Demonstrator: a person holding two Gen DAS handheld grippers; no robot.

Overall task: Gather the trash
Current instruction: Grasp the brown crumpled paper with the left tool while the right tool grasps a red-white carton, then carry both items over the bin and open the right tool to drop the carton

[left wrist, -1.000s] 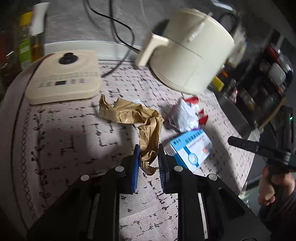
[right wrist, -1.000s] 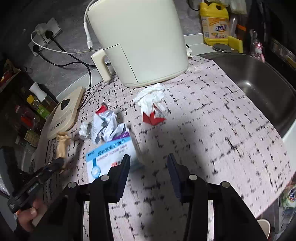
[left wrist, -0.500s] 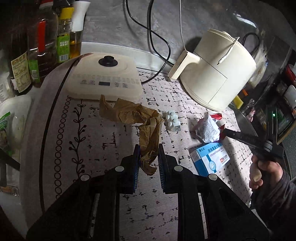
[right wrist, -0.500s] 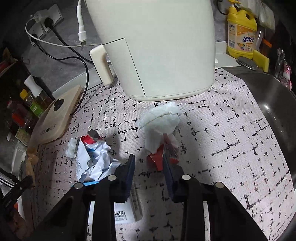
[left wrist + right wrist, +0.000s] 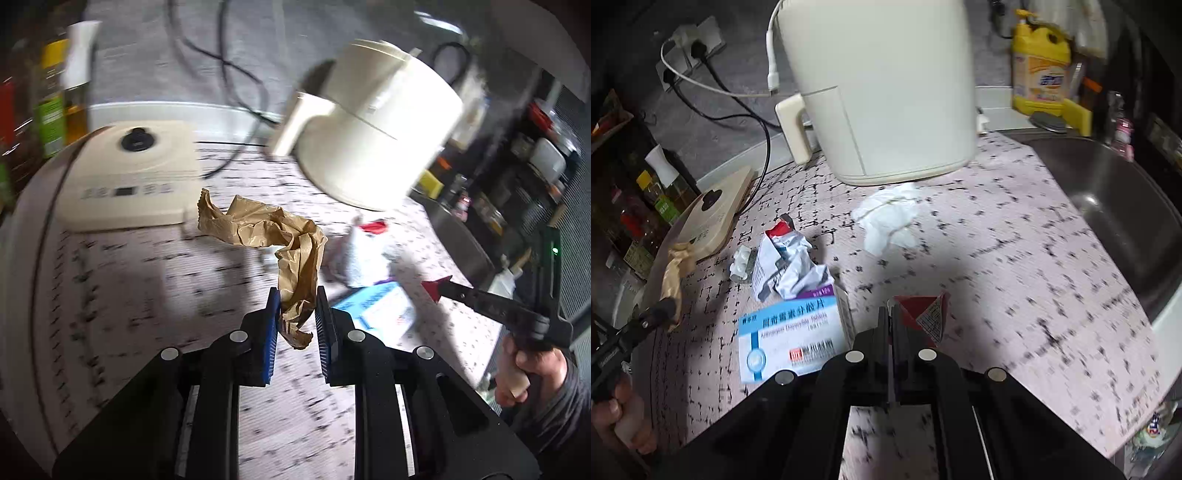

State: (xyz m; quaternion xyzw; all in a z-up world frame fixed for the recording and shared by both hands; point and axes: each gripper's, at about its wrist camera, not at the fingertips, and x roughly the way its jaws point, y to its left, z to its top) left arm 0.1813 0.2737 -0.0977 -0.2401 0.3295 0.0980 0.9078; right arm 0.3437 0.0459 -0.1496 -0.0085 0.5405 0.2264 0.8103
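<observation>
**Cluttered desk, two thin grips**

Patterned desk [image 5: 1015, 236] carried tissue [image 5: 888, 218] and a pill box [image 5: 790, 334]. Left gripper [image 5: 295, 314] pinched brown paper [image 5: 291, 258]; right gripper [image 5: 889, 317], fingers closed, nipped the red wrapper's [image 5: 925, 314] edge, which looked liable to slip free.

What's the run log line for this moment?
left gripper: shut on brown paper | right gripper: shut on red wrapper | remaining: tissue, medicine box

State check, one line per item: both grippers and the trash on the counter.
left gripper: shut on brown paper, crumpled, hanging
right gripper: shut on red wrapper
white tissue: crumpled, lying loose
medicine box: lying flat
crumpled packet: crushed, loose
blister pack: lying loose
</observation>
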